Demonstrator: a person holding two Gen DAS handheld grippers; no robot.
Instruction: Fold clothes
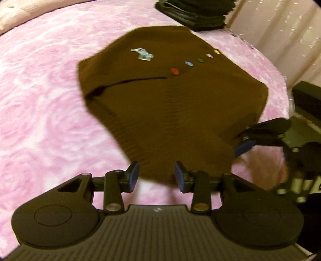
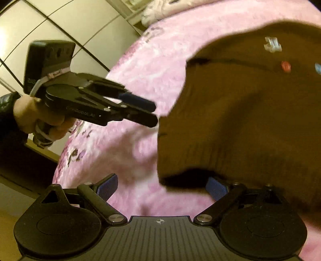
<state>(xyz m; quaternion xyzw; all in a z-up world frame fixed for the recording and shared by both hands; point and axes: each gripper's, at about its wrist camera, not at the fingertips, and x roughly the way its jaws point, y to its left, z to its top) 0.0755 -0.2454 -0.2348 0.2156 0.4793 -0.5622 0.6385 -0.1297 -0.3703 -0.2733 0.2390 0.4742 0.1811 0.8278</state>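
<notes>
On pink floral bed cover (image 1: 40, 104): brown knit garment (image 1: 172, 104), partly folded, lying roughly central, near edge toward both cameras. Row of coloured buttons (image 1: 189, 63) (red, blue, green, pink, yellow) running diagonally across upper part; pale embroidered motif (image 1: 142, 53) just beside row. Dark slit across garment below red button. Beyond far edge of garment: stack of dark folded clothes (image 1: 192, 16), touching or just beside it, exact contact unclear. Pale curtain (image 1: 280, 30) at far right of left wrist view.

Left hand-held gripper (image 1: 156, 176): jaws narrowly parted, blue pads either side of garment's near hem, not pressing on cloth; nothing gripped. Seen side-on from right wrist view, held in bare hand (image 2: 38, 118) with dark sleeve, tips just beside garment's edge.

Right hand-held gripper (image 2: 161, 188): jaws wide; garment's corner draped over right-side pad, left-side pad clear over bed cover; no clamp on fabric visible. Both views motion-blurred.
</notes>
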